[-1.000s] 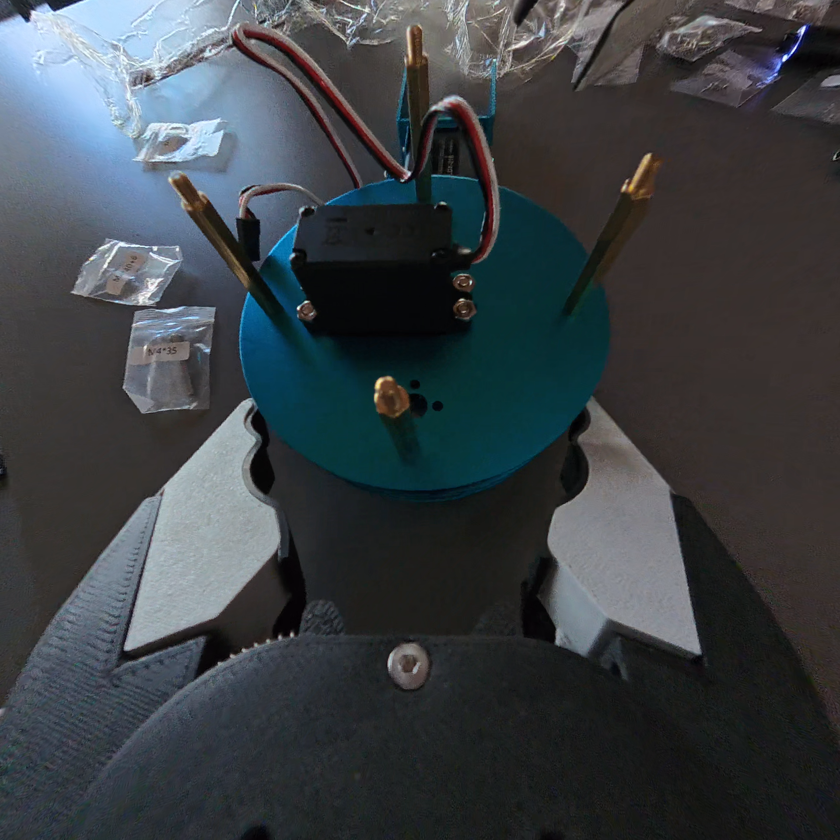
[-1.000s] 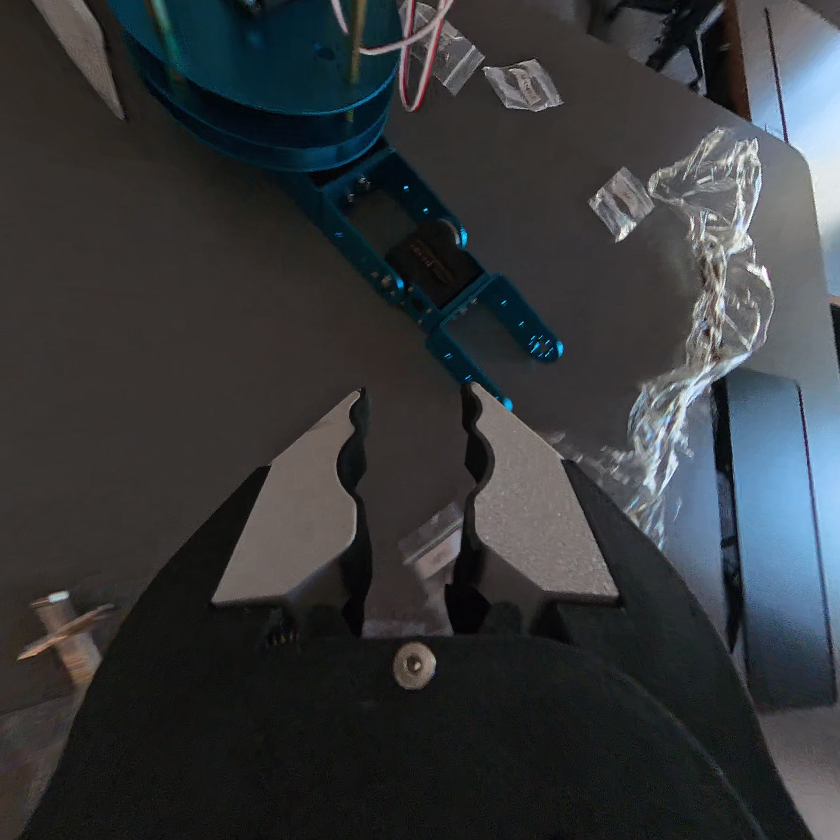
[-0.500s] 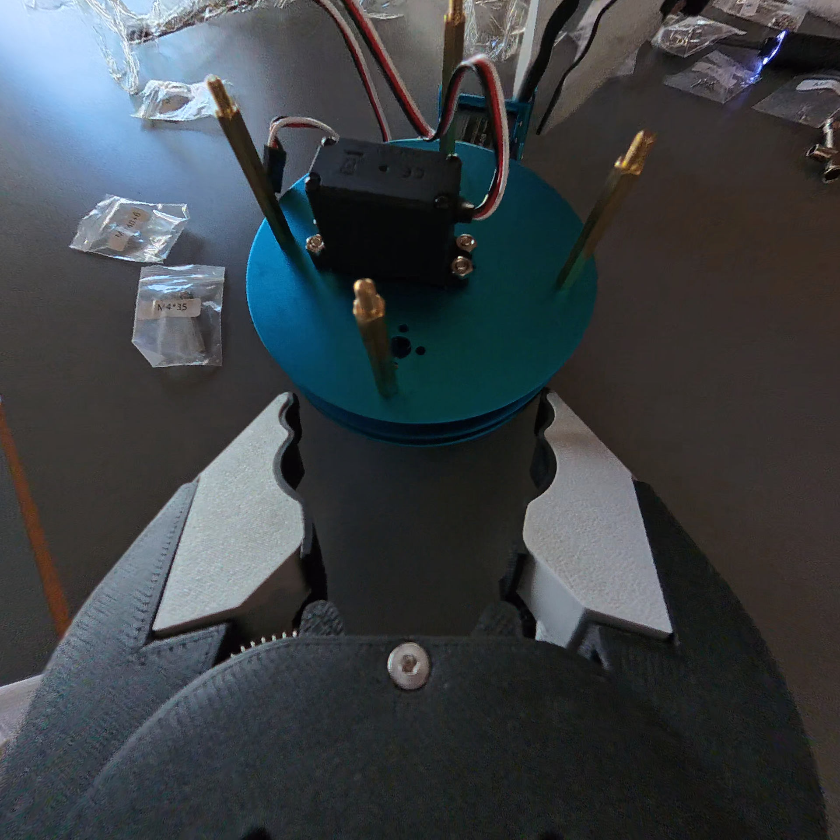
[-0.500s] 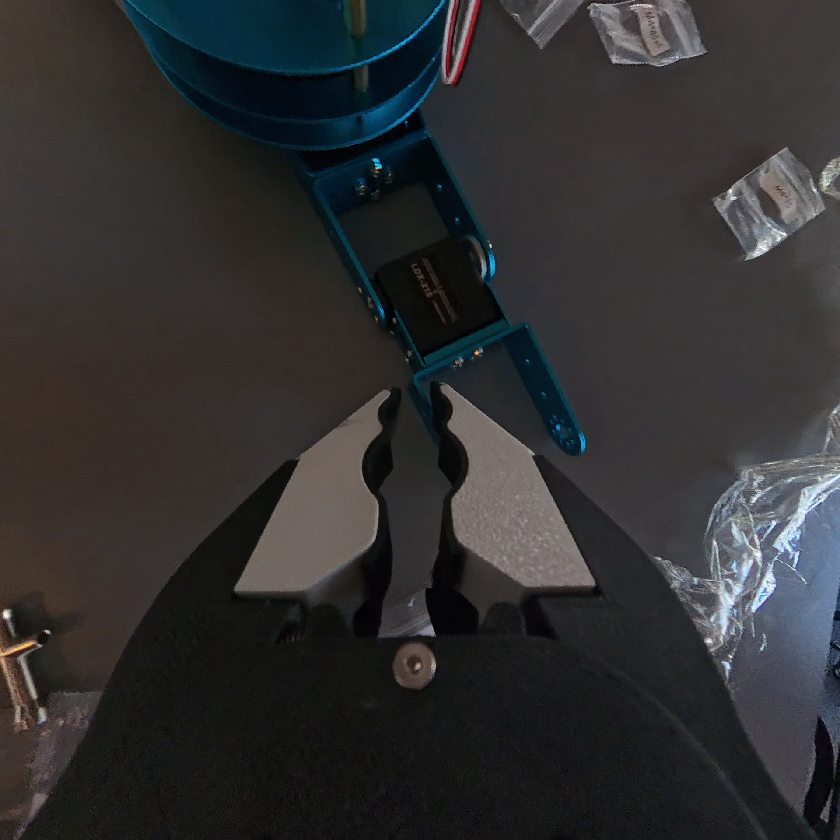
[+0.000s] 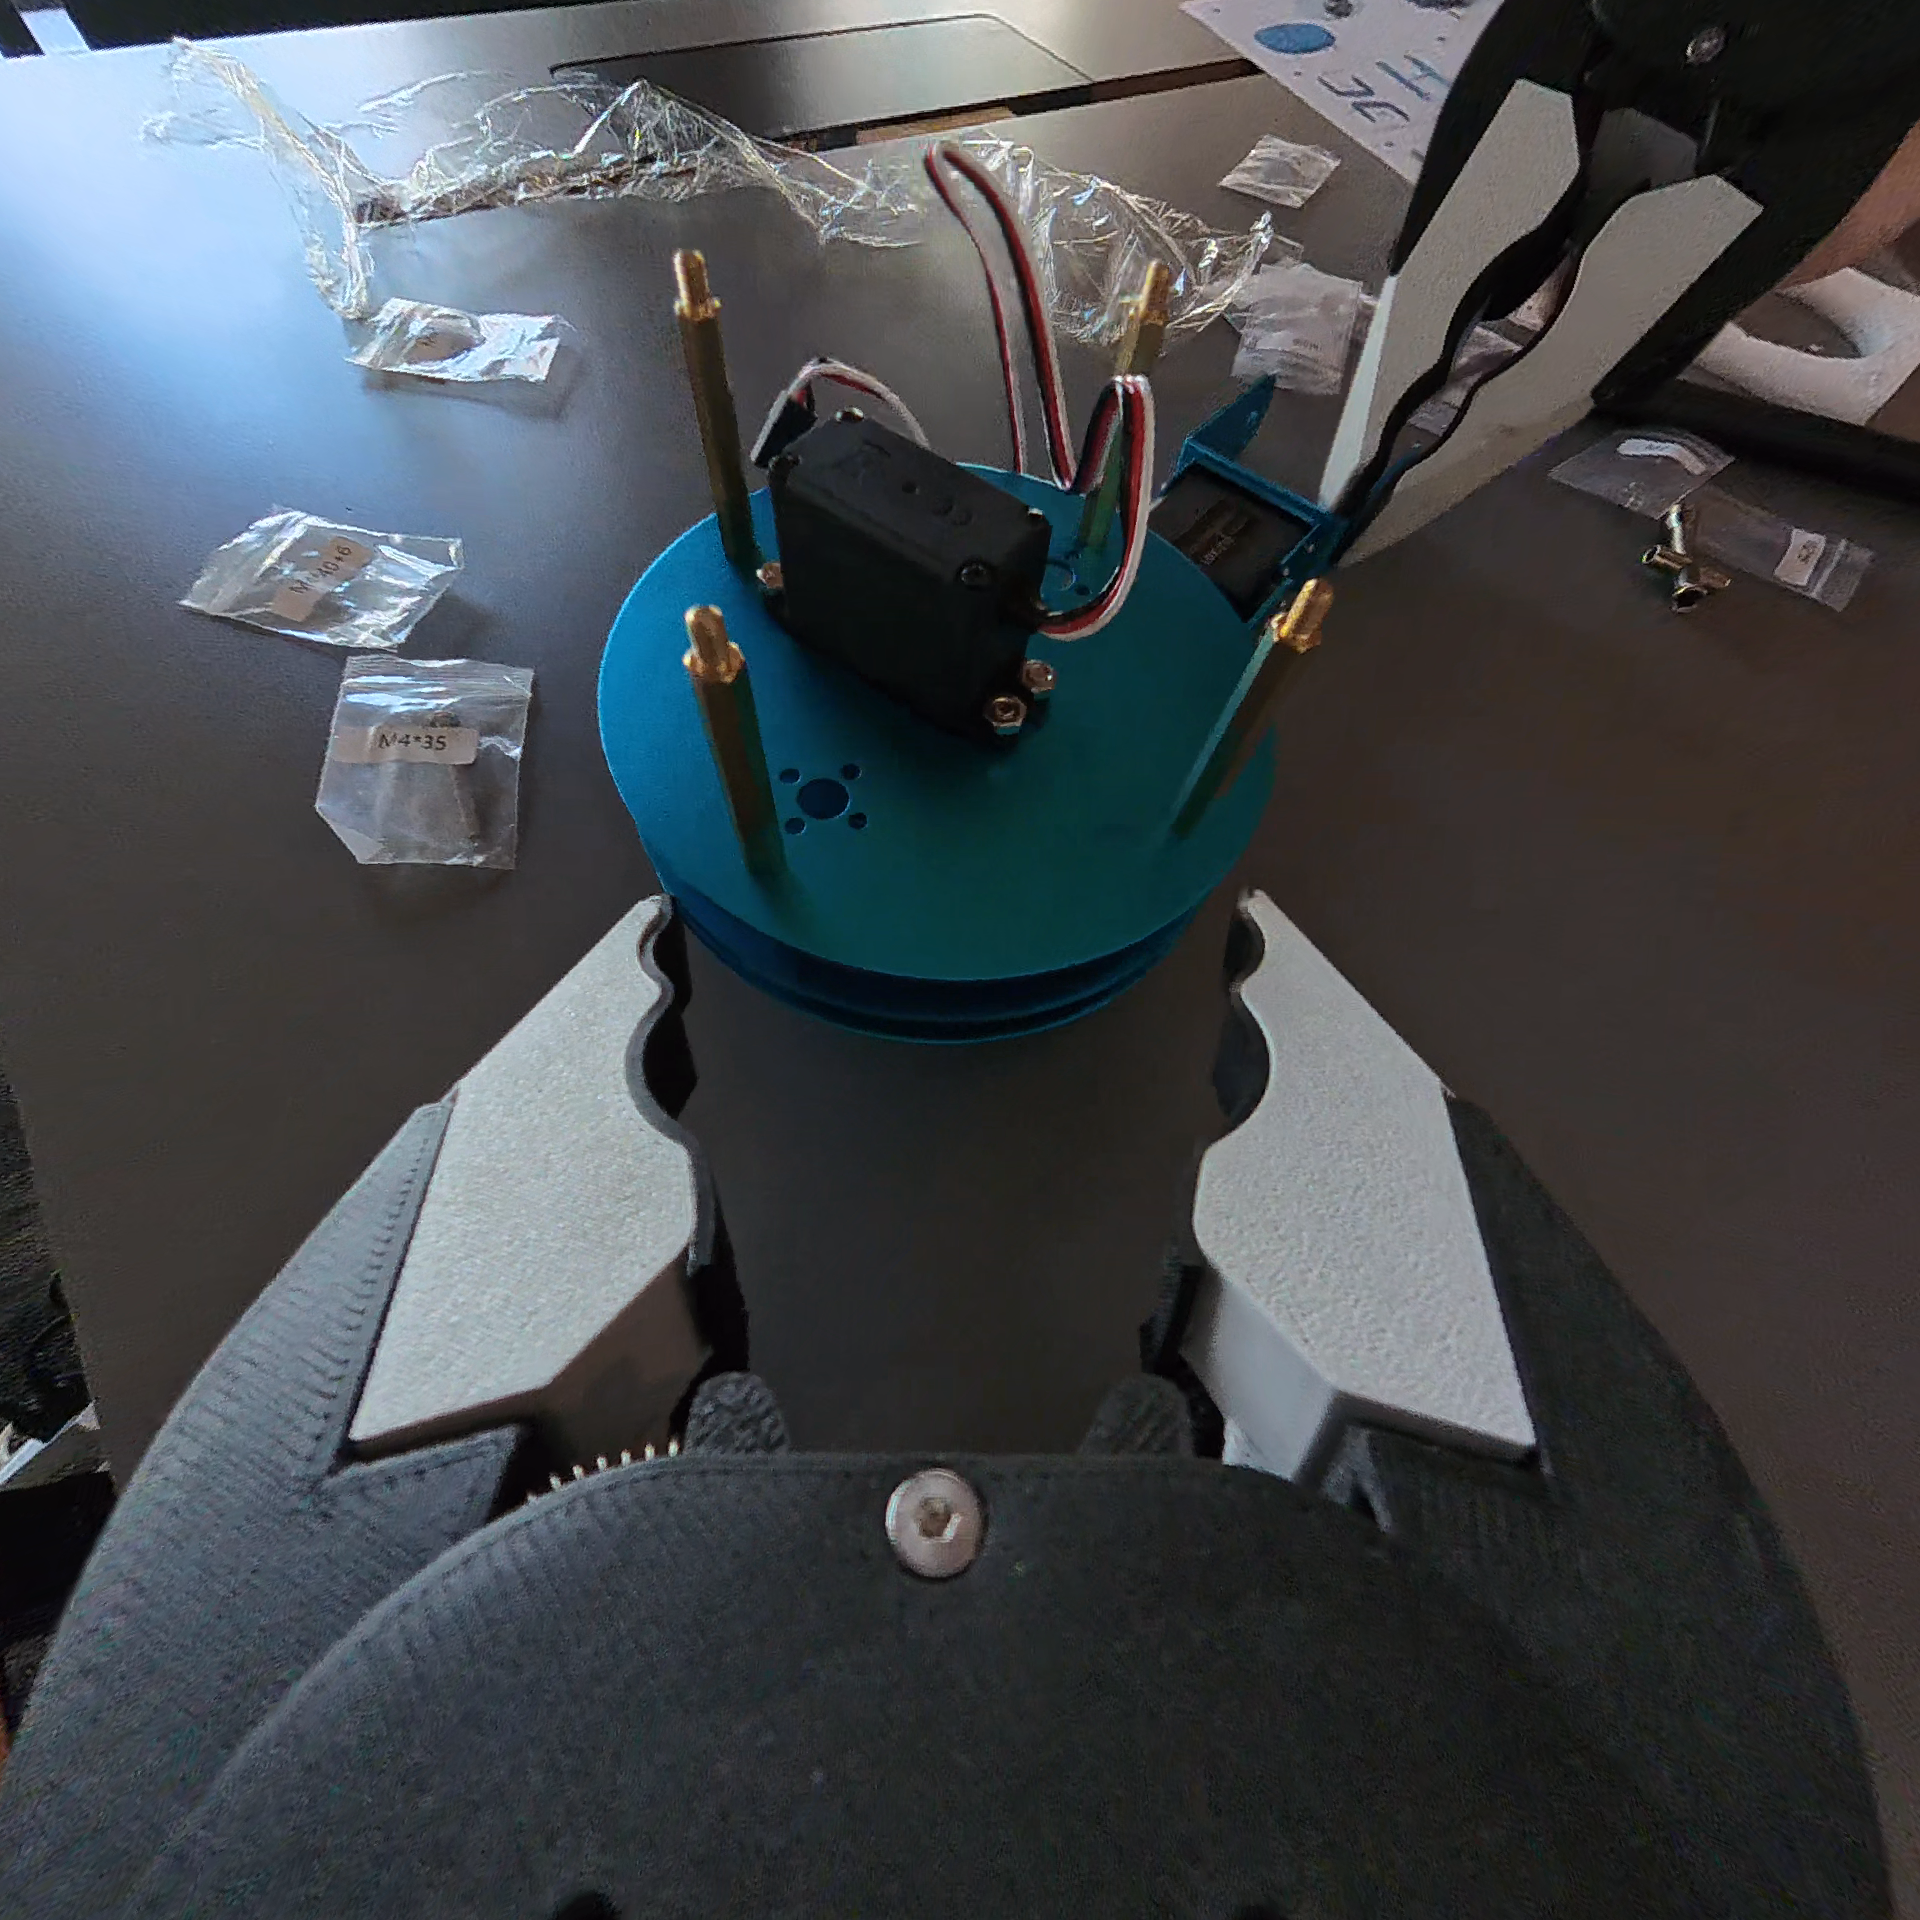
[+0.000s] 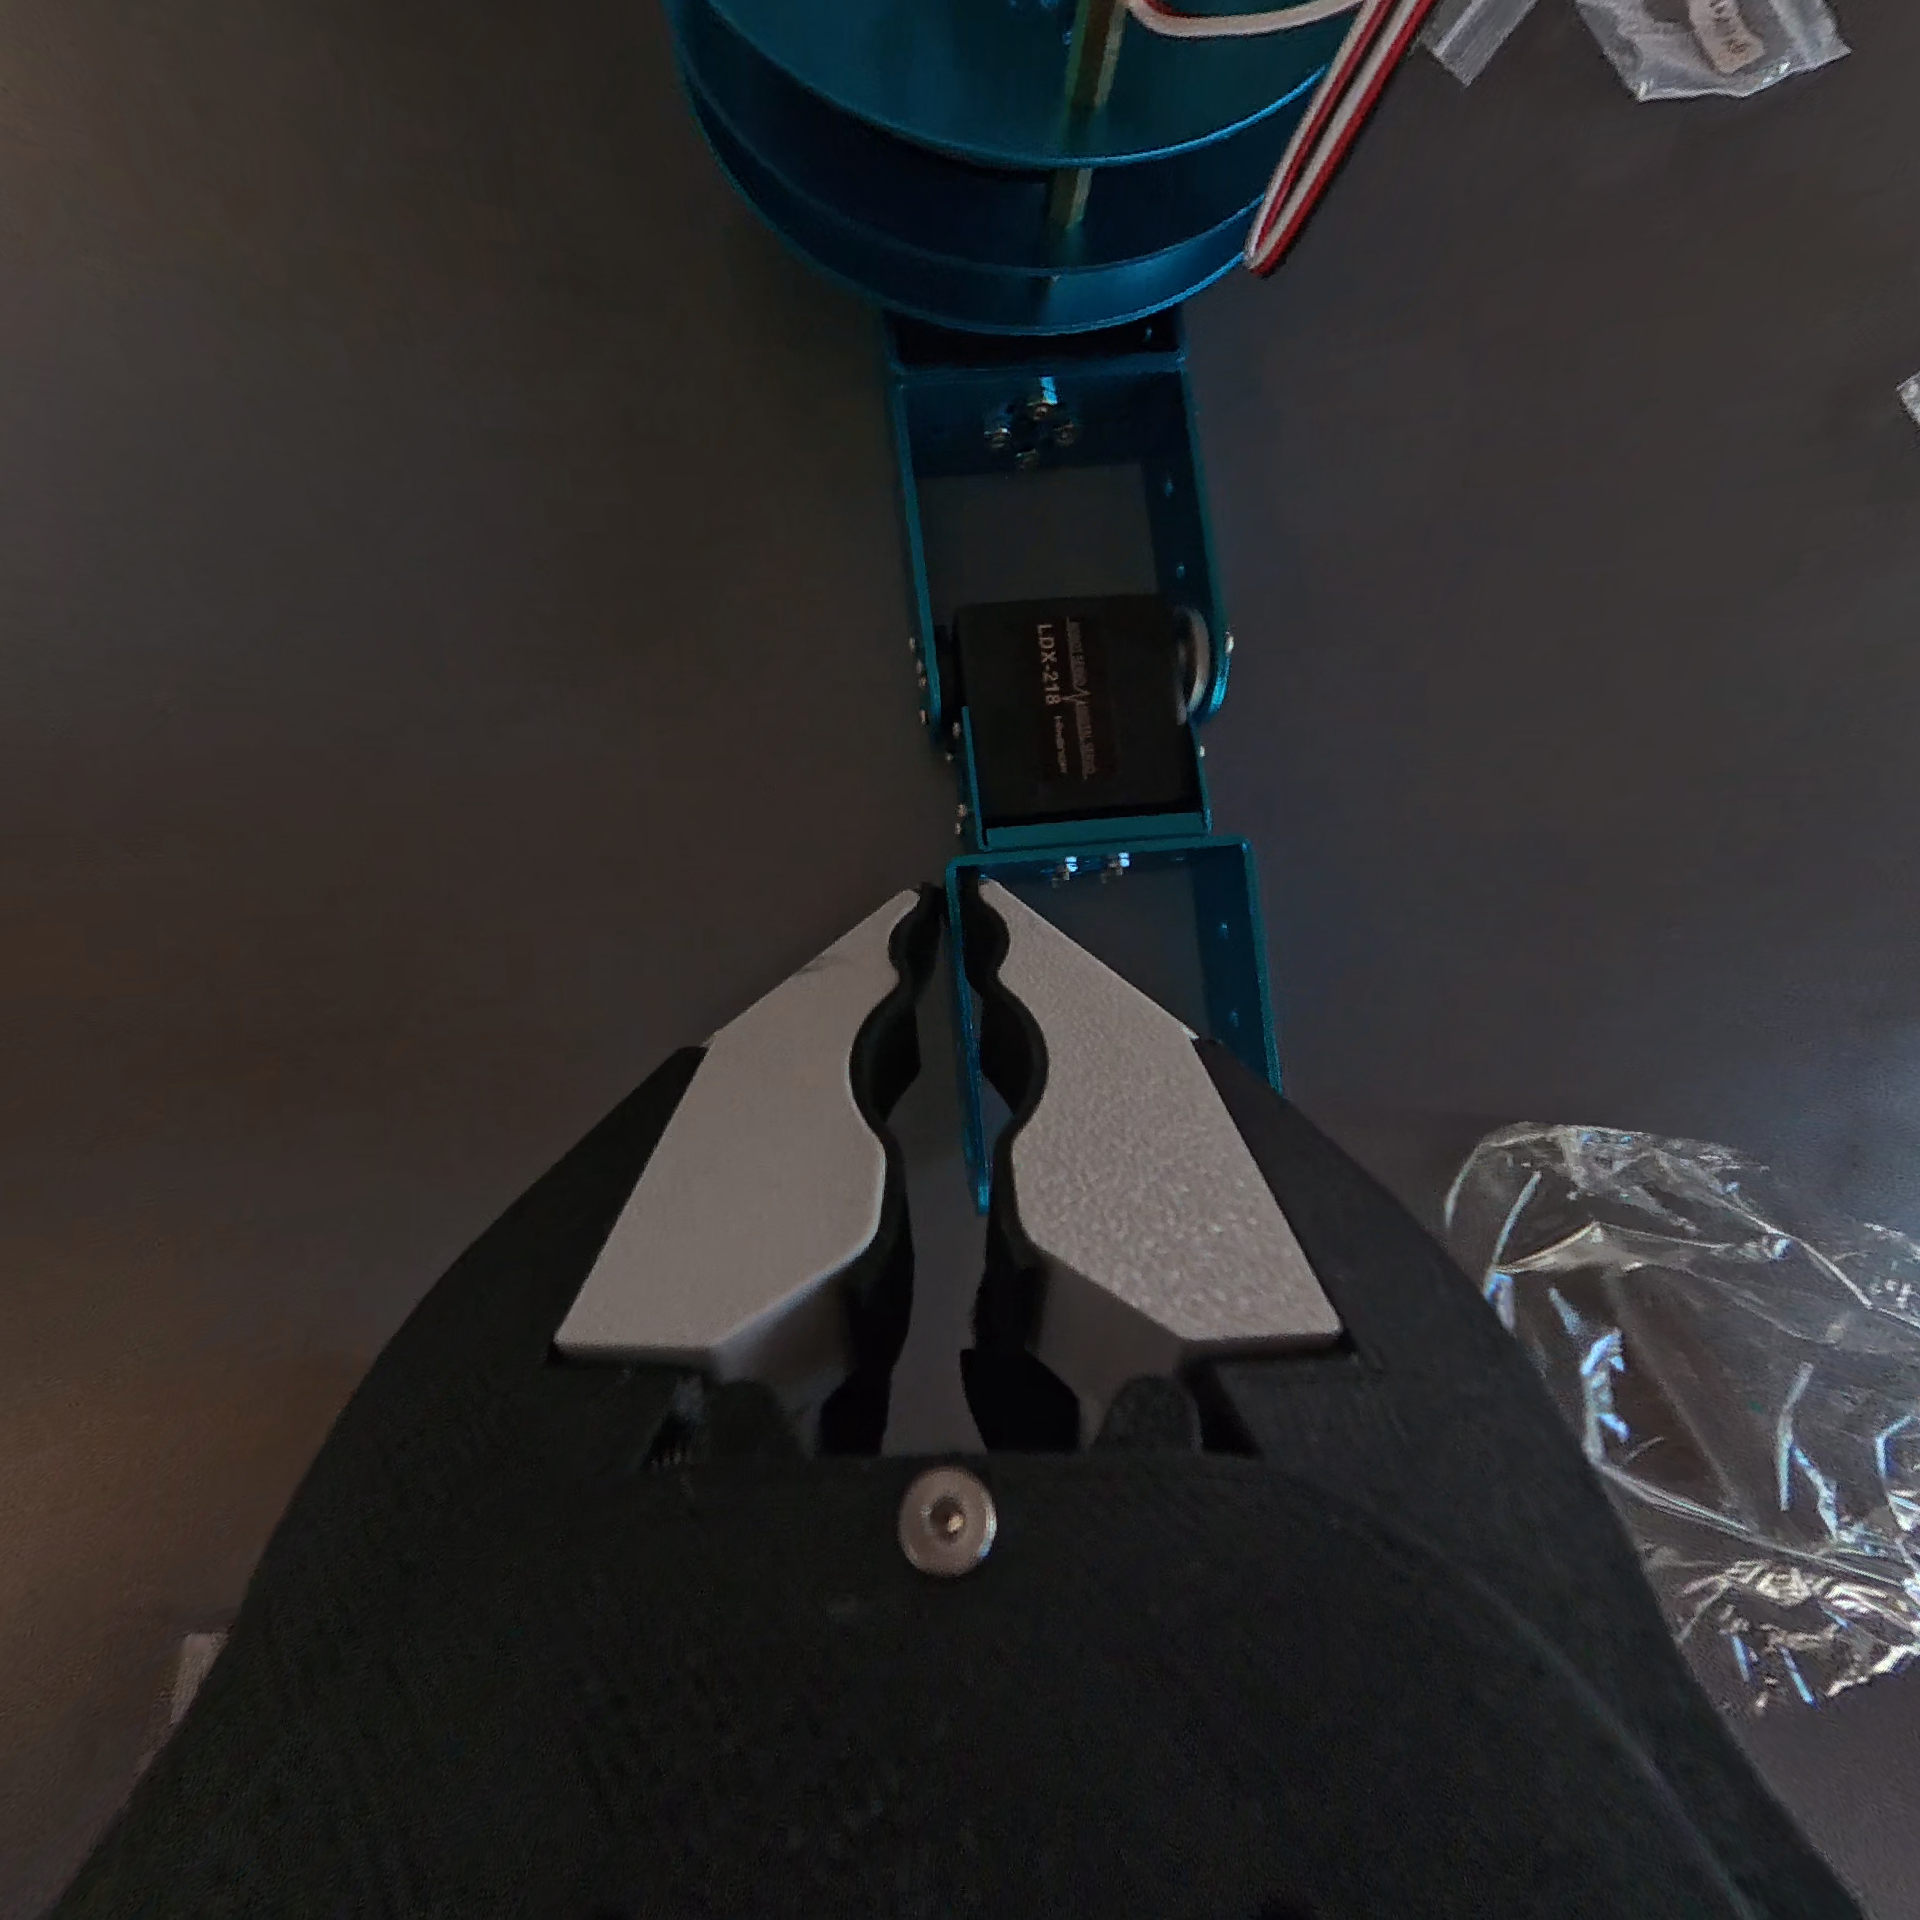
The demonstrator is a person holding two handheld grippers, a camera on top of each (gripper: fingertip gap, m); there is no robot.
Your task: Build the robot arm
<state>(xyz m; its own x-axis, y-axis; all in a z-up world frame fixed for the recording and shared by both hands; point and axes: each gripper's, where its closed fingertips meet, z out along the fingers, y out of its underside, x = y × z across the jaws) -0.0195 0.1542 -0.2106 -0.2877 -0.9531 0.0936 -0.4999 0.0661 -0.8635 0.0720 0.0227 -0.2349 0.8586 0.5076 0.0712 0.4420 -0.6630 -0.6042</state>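
A blue round base [image 5: 935,862] of stacked discs stands on the dark table, with a black servo [image 5: 904,582], several brass standoffs [image 5: 727,727] and red-white-black wires [image 5: 1029,343] on top. My left gripper [image 5: 956,920] is open and empty, its fingertips flanking the near edge of the base. A blue bracket arm [image 6: 1236,987] with a second black servo [image 6: 1070,717] lies flat, extending from the base [image 6: 997,208]. My right gripper [image 6: 951,894] is shut on the left side plate of the end bracket. It also shows in the left wrist view [image 5: 1351,520] behind the base.
Small clear bags of hardware [image 5: 416,758] [image 5: 322,582] lie left of the base, and another with loose screws [image 5: 1766,551] lies to the right. Crumpled plastic wrap [image 5: 582,156] lies behind the base and right of my right gripper [image 6: 1704,1403]. A white sheet [image 5: 1351,73] lies at the far edge. Across from one pair of fingers to the other is roughly 20 centimetres.
My right gripper moved forward along the bracket arm and closed its fingers on the end bracket's side plate. My left gripper stayed open and drew back slightly from the base.
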